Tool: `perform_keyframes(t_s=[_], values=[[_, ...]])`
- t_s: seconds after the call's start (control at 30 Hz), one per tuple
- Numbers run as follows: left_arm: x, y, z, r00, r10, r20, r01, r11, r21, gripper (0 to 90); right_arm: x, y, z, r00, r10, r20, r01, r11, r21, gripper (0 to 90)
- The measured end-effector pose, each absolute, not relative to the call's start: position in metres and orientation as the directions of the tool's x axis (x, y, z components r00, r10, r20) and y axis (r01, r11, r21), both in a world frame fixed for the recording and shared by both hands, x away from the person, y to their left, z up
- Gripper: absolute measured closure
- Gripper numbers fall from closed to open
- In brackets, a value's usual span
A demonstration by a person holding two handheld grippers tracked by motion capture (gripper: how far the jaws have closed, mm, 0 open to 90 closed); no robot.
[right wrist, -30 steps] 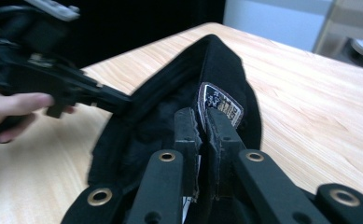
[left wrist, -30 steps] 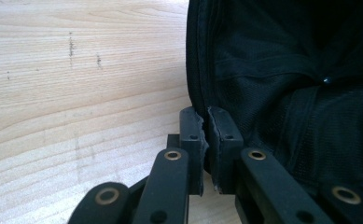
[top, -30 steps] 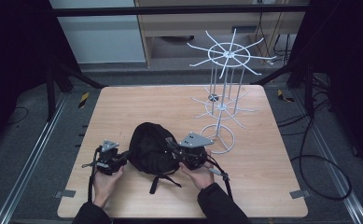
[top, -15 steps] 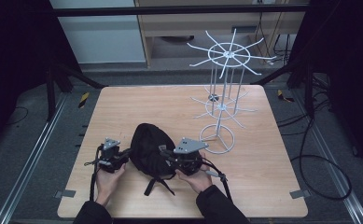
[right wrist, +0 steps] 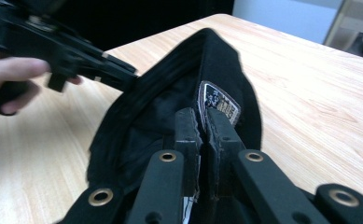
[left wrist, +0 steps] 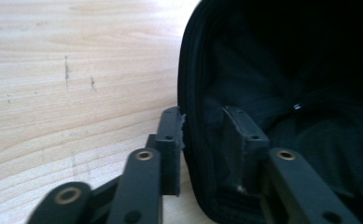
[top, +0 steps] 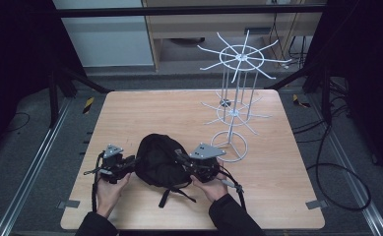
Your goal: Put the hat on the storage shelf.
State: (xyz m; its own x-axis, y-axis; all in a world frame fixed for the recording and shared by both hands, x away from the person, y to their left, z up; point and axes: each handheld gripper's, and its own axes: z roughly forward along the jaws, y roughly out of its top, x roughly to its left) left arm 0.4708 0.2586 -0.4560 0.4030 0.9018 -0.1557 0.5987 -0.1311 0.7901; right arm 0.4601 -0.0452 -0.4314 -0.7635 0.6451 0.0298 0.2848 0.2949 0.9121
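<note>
Right claw clamps the rim of the black fabric cap; left claw, jaws just opening, straddles its opposite edge on the light wooden worktop, released.

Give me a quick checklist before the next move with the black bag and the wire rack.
1. Right gripper shut on the black bag rim: ok, pads pinch the fabric.
2. Left gripper grip on the rim: not ok. Its jaws have just been opening; the rim sits between them with a gap.
3. Bag resting on the table: ok.
4. Wire rack upright and apart from the bag: ok.
5. Straps free of the rack: ok, they trail toward the person.
6. Bag contents: cannot tell, inside too dark.
</note>
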Motion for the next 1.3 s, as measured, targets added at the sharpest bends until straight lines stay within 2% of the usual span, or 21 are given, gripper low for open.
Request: perform_keyframes(t_s=[0.17, 0.37, 0.67, 0.97, 1.3], values=[[0.463, 0.254, -0.434, 0.447, 0.872, -0.201, 0.563, -0.099, 0.82, 58.3, 0.46, -0.046, -0.43, -0.754, 0.656, 0.026, 0.286, 0.293, 0.912, 84.6], [0.459, 0.233, -0.421, 0.506, 0.842, -0.184, 0.532, -0.138, 0.835, 51.3, 0.46, -0.045, -0.431, -0.759, 0.65, 0.024, 0.287, 0.302, 0.909, 84.4], [0.463, 0.215, -0.407, 0.533, 0.823, -0.196, 0.511, -0.129, 0.85, 49.7, 0.458, -0.048, -0.432, -0.762, 0.647, 0.024, 0.285, 0.302, 0.91, 84.2], [0.475, 0.201, -0.401, 0.522, 0.814, -0.252, 0.524, -0.073, 0.849, 49.3, 0.457, -0.046, -0.433, -0.772, 0.636, 0.016, 0.28, 0.318, 0.906, 84.1], [0.478, 0.183, -0.406, 0.52, 0.823, -0.228, 0.53, -0.101, 0.842, 43.1, 0.456, -0.042, -0.435, -0.786, 0.619, 0.013, 0.271, 0.326, 0.906, 84.2]])
